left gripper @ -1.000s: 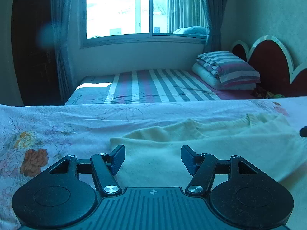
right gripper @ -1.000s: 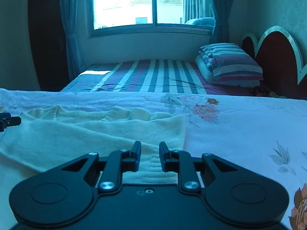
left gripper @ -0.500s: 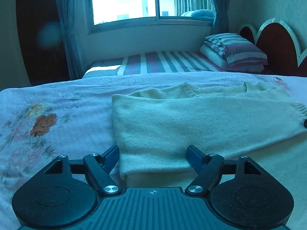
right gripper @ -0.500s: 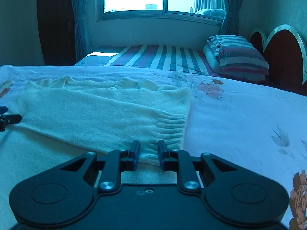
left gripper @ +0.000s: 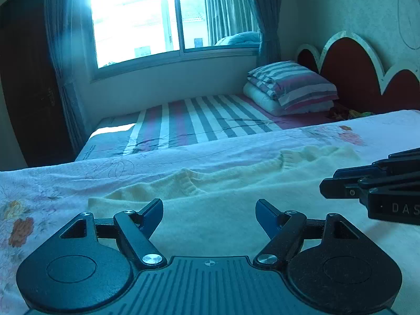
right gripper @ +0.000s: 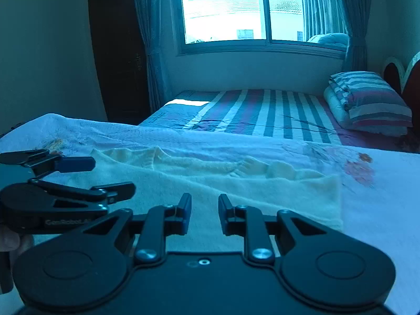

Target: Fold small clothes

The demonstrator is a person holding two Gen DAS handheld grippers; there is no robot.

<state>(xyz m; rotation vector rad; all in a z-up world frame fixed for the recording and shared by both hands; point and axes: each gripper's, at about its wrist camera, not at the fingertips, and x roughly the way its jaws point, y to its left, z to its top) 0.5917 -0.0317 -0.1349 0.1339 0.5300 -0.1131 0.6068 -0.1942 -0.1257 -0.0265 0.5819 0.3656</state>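
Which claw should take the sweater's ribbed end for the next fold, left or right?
Right, probably. The right claw hangs open over the cream sweater nearer its right edge. The left claw, open wide, sits over the sweater's opposite end, close to the floral sheet.

Item: cream knit sweater (left gripper: 236, 199) | state: folded lengthwise, soft fuzzy fabric, ribbed cuffs and neckline showing along far edge | pose: flat, spread wide | place: on floral bedsheet (left gripper: 52, 183) of the bed, straight edge at its right end.

A home bedroom: striped bed (left gripper: 199, 120), stacked pillows (left gripper: 291, 86), curtained window (left gripper: 168, 18).
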